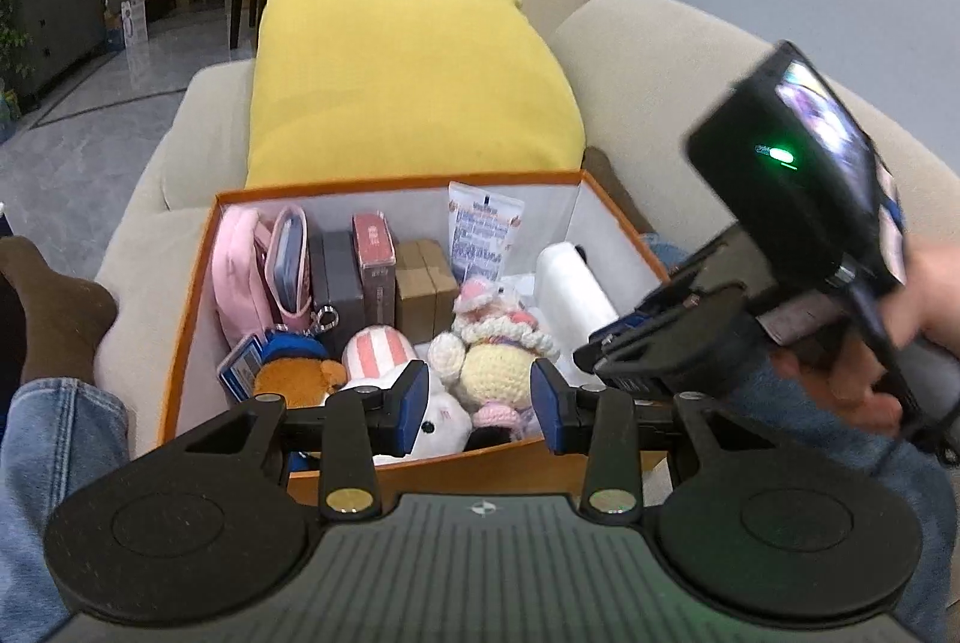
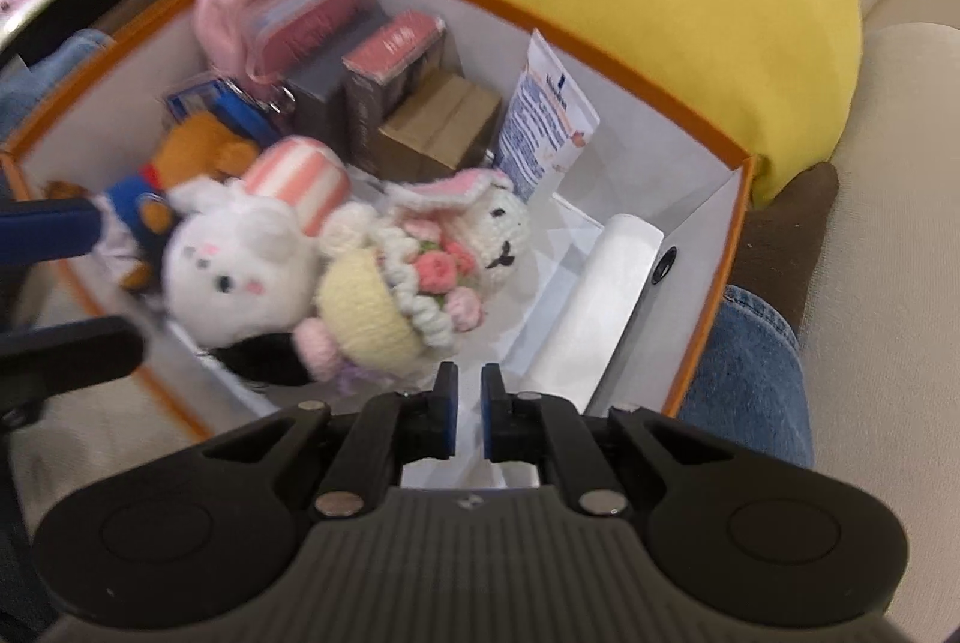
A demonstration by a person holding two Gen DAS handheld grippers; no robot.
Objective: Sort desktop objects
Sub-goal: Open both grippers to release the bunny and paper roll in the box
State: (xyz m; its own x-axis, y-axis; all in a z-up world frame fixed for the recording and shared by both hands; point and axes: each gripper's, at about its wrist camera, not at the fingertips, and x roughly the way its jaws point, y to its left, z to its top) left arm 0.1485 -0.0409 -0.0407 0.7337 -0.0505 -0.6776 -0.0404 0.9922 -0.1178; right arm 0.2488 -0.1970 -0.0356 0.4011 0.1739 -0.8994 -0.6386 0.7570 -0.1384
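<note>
Orange box (image 1: 198, 283) is crowded with plush toys.
Left gripper (image 1: 480, 397) is held spread, empty; right gripper (image 2: 469, 406) is pressed together.

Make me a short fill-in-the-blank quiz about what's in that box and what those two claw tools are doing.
1. The toys sit in a box whose outside is ____.
2. The cushion behind the box is ____.
3. The crocheted rabbit holds a bunch of ____.
4. The right gripper holds ____ between its pads.

Missing words: orange; yellow; flowers; nothing

Motion-blurred pink pouch (image 2: 240, 6), box corner
</note>
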